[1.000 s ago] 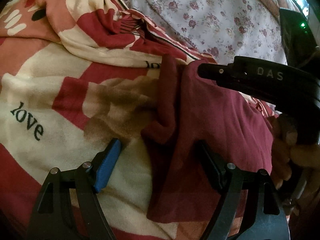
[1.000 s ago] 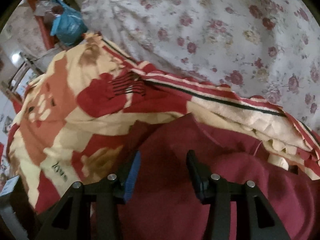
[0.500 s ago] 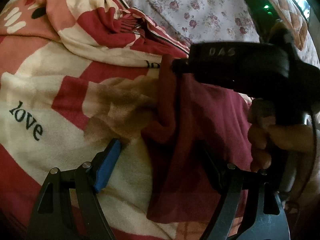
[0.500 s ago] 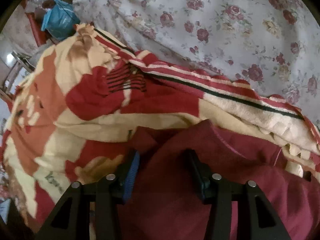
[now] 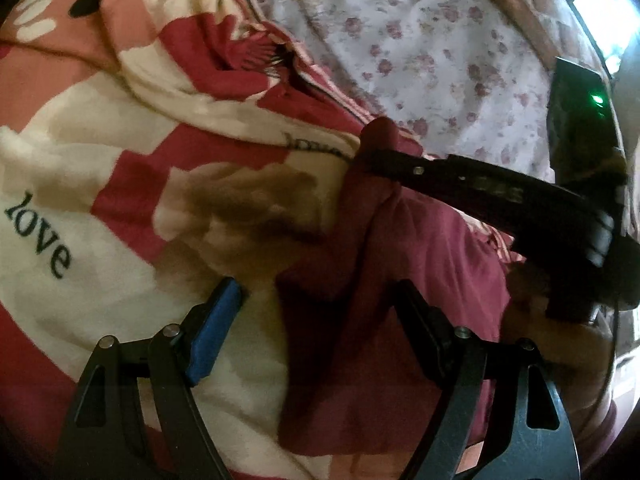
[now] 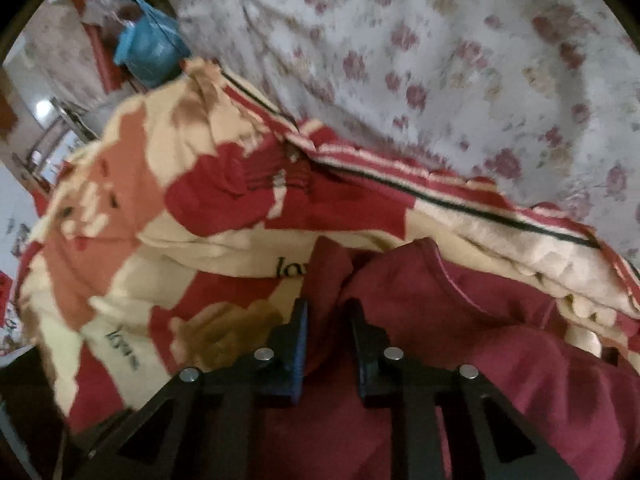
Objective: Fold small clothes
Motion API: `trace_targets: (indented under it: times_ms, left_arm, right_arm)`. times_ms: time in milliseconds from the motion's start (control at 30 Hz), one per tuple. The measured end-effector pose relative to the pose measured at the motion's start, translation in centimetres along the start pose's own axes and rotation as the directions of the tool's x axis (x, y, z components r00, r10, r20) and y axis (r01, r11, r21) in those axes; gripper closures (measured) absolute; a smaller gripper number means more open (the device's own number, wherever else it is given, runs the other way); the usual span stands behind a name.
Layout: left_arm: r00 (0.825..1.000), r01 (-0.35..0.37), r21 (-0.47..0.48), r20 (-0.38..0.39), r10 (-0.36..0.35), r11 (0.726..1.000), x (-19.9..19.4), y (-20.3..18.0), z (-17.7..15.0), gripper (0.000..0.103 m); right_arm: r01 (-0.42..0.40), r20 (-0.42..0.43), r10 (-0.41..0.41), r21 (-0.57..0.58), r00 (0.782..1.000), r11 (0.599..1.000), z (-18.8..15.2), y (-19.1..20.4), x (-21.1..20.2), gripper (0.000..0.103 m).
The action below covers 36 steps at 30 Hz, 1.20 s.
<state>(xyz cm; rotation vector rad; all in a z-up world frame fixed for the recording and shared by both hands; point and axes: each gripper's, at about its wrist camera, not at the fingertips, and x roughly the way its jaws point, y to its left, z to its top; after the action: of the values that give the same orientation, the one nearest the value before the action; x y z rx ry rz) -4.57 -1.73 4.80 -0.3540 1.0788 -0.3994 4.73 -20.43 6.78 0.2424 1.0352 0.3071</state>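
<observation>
One maroon garment [image 5: 420, 264] lies rumpled on the patterned fleece blanket [image 5: 100, 184] on the bed, near edge toward the cameras, floral sheet [image 6: 440, 60] beyond. Right hand-held gripper [image 6: 326, 320] is closing, a raised fold of the cloth between its jaws at the far left corner. Left hand-held gripper [image 5: 316, 308] released, straddling the garment's left edge. Judged light, limp, prone to bunching; best taken at corners or hems.

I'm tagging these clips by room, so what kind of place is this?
Most likely a bedroom at home: the maroon garment lies on a fleece blanket printed with "love", spread over a floral bedsheet. A blue bag sits at the room's edge.
</observation>
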Motion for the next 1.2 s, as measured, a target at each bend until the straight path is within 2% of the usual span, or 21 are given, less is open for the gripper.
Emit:
trace_targets:
  times_ms: [67, 100, 133, 167, 233, 367, 433, 467, 500, 533, 600, 700, 767, 833, 867, 900, 967, 1100, 1200]
  left_arm:
    - [0.999, 0.045, 0.025, 0.014, -0.045, 0.999, -0.3, -0.6, -0.1, 0.034]
    - [0.995, 0.095, 0.045, 0.007, -0.096, 0.994, -0.4, -1.0, -0.1, 0.050]
    - [0.994, 0.113, 0.054, -0.002, -0.113, 0.992, -0.3, -1.2, -0.1, 0.053]
    - [0.992, 0.124, 0.070, -0.004, -0.124, 0.990, -0.3, -1.6, -0.1, 0.055]
    - [0.992, 0.124, 0.108, -0.019, -0.123, 0.986, 0.0, -2.3, -0.3, 0.075]
    - [0.985, 0.172, 0.147, -0.005, -0.173, 0.974, -0.6, -3.3, -0.2, 0.075]
    - [0.983, 0.182, 0.164, 0.002, -0.185, 0.970, -0.8, -3.6, -0.1, 0.075]
    - [0.983, 0.180, 0.174, 0.004, -0.184, 0.968, -0.7, -3.8, -0.1, 0.075]
    - [0.983, 0.179, 0.180, 0.005, -0.183, 0.967, -0.8, -3.9, -0.2, 0.075]
    - [0.983, 0.179, 0.185, 0.004, -0.183, 0.966, -0.8, -3.9, -0.2, 0.075]
    - [0.983, 0.178, 0.187, 0.004, -0.182, 0.966, -0.8, -4.0, -0.2, 0.075]
    - [0.982, 0.184, 0.180, 0.001, -0.187, 0.966, -0.8, -4.0, -0.1, 0.075]
    - [0.984, 0.174, 0.185, -0.001, -0.177, 0.967, -0.8, -4.0, -0.2, 0.075]
    - [0.988, 0.152, 0.187, -0.003, -0.154, 0.970, -0.9, -3.7, -0.4, 0.075]
    - [0.990, 0.142, 0.184, -0.003, -0.144, 0.973, -0.8, -3.6, -0.3, 0.075]
    - [0.991, 0.135, 0.179, -0.005, -0.137, 0.974, -0.7, -3.5, -0.3, 0.075]
    - [0.990, 0.139, 0.169, -0.016, -0.138, 0.976, -0.5, -3.3, -0.2, 0.075]
    - [0.994, 0.111, 0.191, -0.011, -0.111, 0.975, -0.4, -3.6, -0.5, 0.075]
    - [0.996, 0.089, 0.197, -0.014, -0.088, 0.976, -0.1, -3.7, -0.5, 0.062]
  right_arm:
    - [-0.031, 0.019, 0.031, 0.020, 0.999, 0.999, -0.1, -0.6, -1.4, 0.087]
    - [-0.037, 0.023, 0.037, 0.027, 0.999, 0.999, -0.2, -0.9, -1.7, 0.087]
    - [-0.045, 0.026, 0.044, 0.038, 0.999, 0.998, -0.2, -1.3, -2.1, 0.087]
    - [-0.048, 0.026, 0.047, 0.047, 0.999, 0.998, -0.2, -1.5, -2.2, 0.087]
    - [-0.066, 0.026, 0.064, 0.070, 0.998, 0.995, -0.2, -2.1, -2.7, 0.087]
    - [-0.072, -0.006, 0.072, 0.085, 0.997, 0.994, -0.1, -2.2, -3.8, 0.086]
    - [-0.047, -0.019, 0.049, 0.095, 0.999, 0.994, 0.2, -2.0, -4.5, 0.061]
    - [-0.038, -0.022, 0.040, 0.099, 0.999, 0.994, 0.4, -1.9, -4.6, 0.033]
    - [-0.038, -0.020, 0.041, 0.101, 0.999, 0.994, 0.6, -1.7, -4.8, 0.025]
    - [-0.043, -0.022, 0.045, 0.096, 0.999, 0.994, 0.8, -1.4, -4.7, 0.025]
    - [-0.017, -0.080, 0.022, 0.071, 0.997, 0.997, 1.4, -0.6, -3.5, 0.023]
    - [0.047, -0.215, -0.040, 0.027, 0.976, 0.999, 2.0, 0.4, 0.3, 0.023]
    - [0.070, -0.262, -0.057, 0.038, 0.963, 0.997, 1.9, 0.2, 2.3, 0.023]
    - [0.067, -0.258, -0.058, 0.027, 0.964, 0.997, 1.5, 0.2, 3.1, 0.027]
    - [0.077, -0.240, -0.073, 0.008, 0.968, 0.997, 1.3, 0.3, 3.0, 0.043]
    - [0.085, -0.218, -0.084, -0.008, 0.972, 0.996, 1.2, 0.3, 2.7, 0.052]
    - [0.069, -0.178, -0.071, -0.015, 0.981, 0.997, 0.8, 0.1, 1.7, 0.060]
    - [0.071, -0.143, -0.076, -0.041, 0.987, 0.997, 0.3, -0.2, 0.4, 0.063]
    - [0.063, -0.136, -0.067, -0.038, 0.988, 0.997, 0.2, -0.6, 0.0, 0.063]
